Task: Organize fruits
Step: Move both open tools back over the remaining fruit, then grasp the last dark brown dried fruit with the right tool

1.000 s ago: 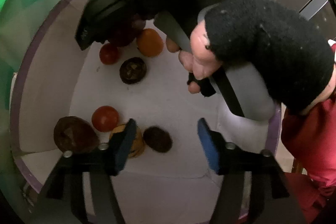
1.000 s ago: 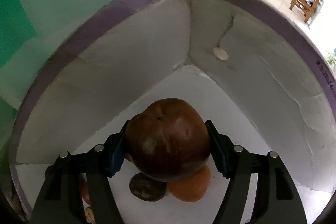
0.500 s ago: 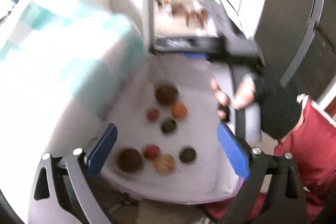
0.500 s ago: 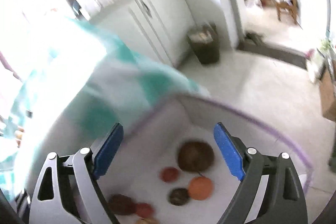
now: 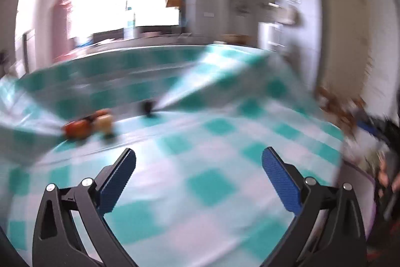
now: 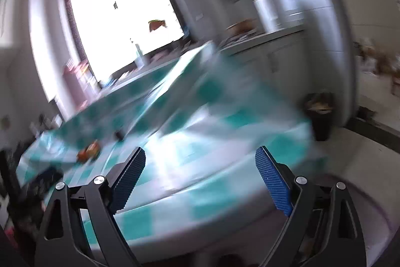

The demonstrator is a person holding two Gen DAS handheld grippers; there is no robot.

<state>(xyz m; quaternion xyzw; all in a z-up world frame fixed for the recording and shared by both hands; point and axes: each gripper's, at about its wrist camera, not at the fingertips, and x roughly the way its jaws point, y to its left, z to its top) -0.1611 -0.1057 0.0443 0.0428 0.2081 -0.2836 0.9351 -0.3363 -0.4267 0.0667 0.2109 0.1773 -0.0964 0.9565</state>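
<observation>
Both views are blurred by motion. My left gripper point(image 5: 198, 152) hovers over the teal-checked tablecloth point(image 5: 212, 187); its jaws are opening and nothing is between them. A small cluster lies far ahead on the left: a red-orange fruit point(image 5: 75, 129) beside a pale fruit point(image 5: 103, 123), with a small dark fruit point(image 5: 147, 108) further right. My right gripper point(image 6: 200, 150) stands open and empty near the table's edge. From there the fruit cluster point(image 6: 88, 152) and the dark fruit point(image 6: 118, 134) are small and far to the left.
A raised fold of the cloth point(image 5: 225, 71) crosses the table's middle. The person's hand point(image 5: 386, 179) shows at the right edge. A dark bin point(image 6: 320, 114) stands on the floor by white cabinets. A whitish, purple-edged rim point(image 6: 375, 214) curves below right.
Both grippers rose out of the white box and now face across the table. The right one let go of the large brown-red fruit, which stayed in the box. Both sets of jaws widened.
</observation>
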